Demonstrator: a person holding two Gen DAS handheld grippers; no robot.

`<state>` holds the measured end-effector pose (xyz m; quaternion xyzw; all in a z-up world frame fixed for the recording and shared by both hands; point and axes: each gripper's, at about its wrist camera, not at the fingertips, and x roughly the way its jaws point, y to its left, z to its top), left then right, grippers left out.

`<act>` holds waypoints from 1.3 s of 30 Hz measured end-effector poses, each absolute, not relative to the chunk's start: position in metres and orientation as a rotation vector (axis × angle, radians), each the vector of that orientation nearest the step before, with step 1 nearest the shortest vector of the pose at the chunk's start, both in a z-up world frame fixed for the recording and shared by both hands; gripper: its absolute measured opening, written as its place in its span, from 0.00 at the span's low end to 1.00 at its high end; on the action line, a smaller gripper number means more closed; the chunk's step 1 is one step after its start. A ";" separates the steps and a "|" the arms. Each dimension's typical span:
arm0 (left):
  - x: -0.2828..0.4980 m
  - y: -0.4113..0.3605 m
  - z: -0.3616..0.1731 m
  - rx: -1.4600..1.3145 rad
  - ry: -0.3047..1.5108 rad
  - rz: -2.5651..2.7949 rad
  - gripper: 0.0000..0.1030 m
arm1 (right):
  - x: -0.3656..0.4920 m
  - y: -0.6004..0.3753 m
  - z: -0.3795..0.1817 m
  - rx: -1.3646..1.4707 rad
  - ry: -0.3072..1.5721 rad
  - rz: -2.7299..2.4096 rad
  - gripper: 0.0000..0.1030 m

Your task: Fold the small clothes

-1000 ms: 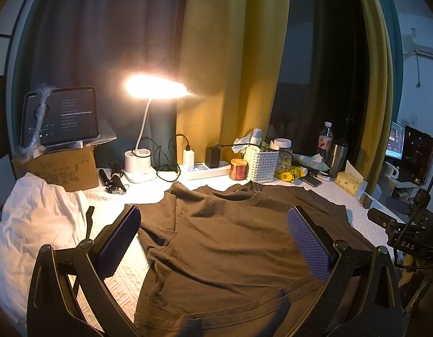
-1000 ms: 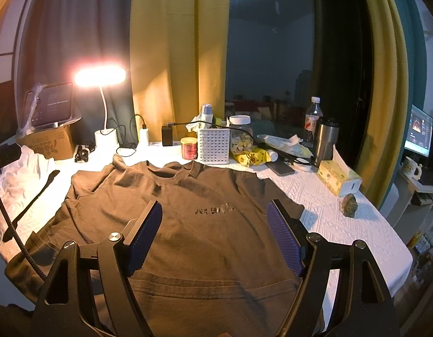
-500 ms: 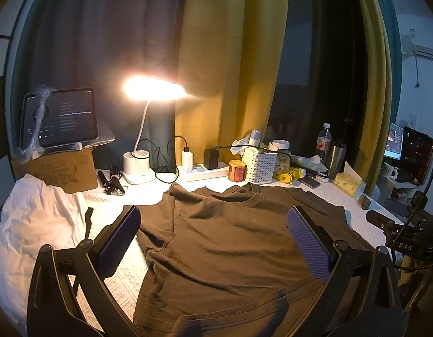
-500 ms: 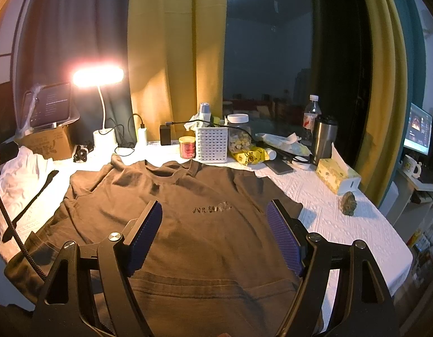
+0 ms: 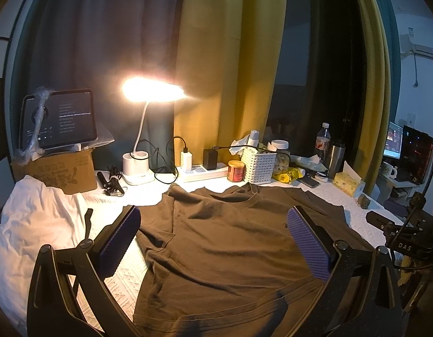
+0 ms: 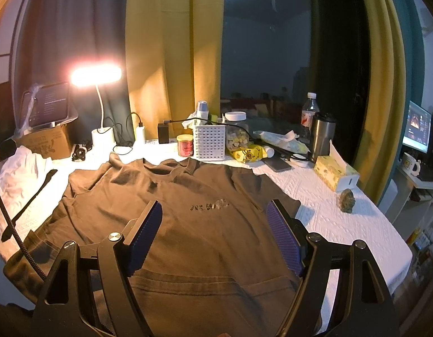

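Observation:
A dark brown T-shirt (image 5: 224, 241) (image 6: 171, 213) lies spread face up on the white-covered table (image 6: 342, 224), collar toward the far clutter, hem nearest me. A small print (image 6: 209, 205) marks its chest. My left gripper (image 5: 213, 219) hovers open above the shirt's left half, purple pads wide apart, nothing between them. My right gripper (image 6: 215, 210) is likewise open above the shirt's lower middle, holding nothing. The shirt's left sleeve is wrinkled and partly tucked under itself.
Along the far edge stand a lit desk lamp (image 5: 137, 168), power strip (image 5: 205, 170), candle jar (image 6: 185, 145), white basket (image 6: 210, 141), steel tumbler (image 6: 321, 136), water bottle (image 6: 309, 112) and tissue box (image 6: 334, 174). A tablet (image 5: 59, 118) sits on a cardboard box at left, beside white cloth (image 5: 34, 219). A small rock (image 6: 347, 200) lies right.
Both views have shifted very slightly; the grippers stay open over the shirt, and the shirt has not moved.

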<state>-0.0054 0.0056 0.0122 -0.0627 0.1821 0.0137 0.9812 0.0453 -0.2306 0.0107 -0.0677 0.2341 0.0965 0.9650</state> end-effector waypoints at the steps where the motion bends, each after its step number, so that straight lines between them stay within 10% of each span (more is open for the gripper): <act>1: -0.006 0.005 0.012 -0.125 0.365 0.028 0.99 | 0.045 -0.231 0.011 -0.137 0.474 0.196 0.78; 39: 0.068 -0.009 -0.009 -0.154 0.482 -0.056 0.99 | 0.120 -0.259 -0.003 -0.121 0.596 0.185 0.78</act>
